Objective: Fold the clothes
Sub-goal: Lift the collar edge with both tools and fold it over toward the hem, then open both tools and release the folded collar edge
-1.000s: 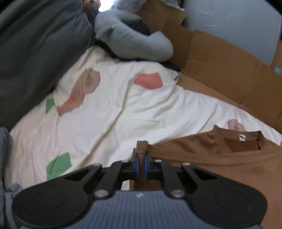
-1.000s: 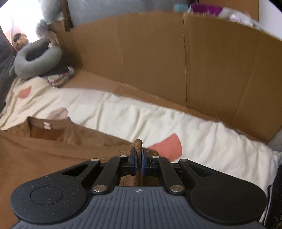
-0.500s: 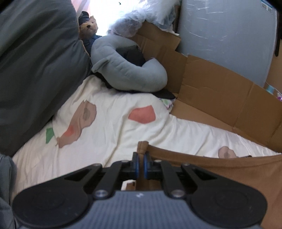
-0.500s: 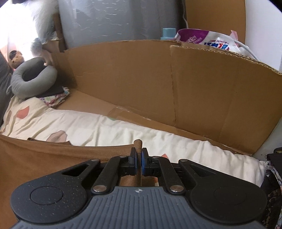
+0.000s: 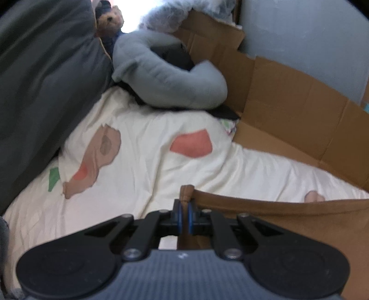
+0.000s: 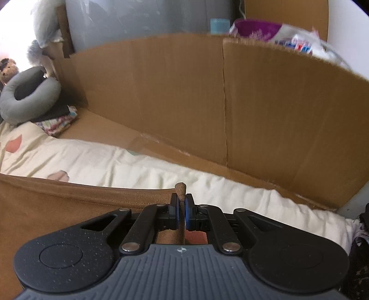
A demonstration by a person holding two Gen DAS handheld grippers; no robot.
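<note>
Through my left wrist camera, my left gripper (image 5: 183, 215) has its 2 fingers (image 5: 177, 215) clamped on a bunched corner of the brown shirt (image 5: 288, 221). A small nub of fabric pokes up past the blue pads. From there the shirt's top edge runs taut to the right across the view, so its long axis lies left to right, and the cloth hangs down below that edge. It sits above the cream bedsheet (image 5: 143, 175), which carries red, tan and green patches. Beyond the sheet lie a grey curved pillow (image 5: 166, 80), a teddy bear (image 5: 110, 20) behind it and a dark cushion (image 5: 46, 80) on the left. A cardboard wall (image 5: 288, 103) lines the bed's far right side. This view is somewhat blurred, so I cannot tell whether the shirt's lower part touches the sheet.

Through my right wrist camera, my right gripper (image 6: 181, 213) has its fingers (image 6: 173, 213) pressed together on the shirt's other corner, with a rounded tip of fabric standing upright above them. The brown shirt (image 6: 57, 207) stretches away to the left, its hemmed edge nearly level. The bedsheet (image 6: 161, 175) lies beyond it, backed by the cardboard wall (image 6: 184, 92). The grey curved pillow (image 6: 30, 97) rests at far left on some folded patterned cloth (image 6: 57, 122). A printed plastic bag (image 6: 288, 37) shows above the cardboard.
</note>
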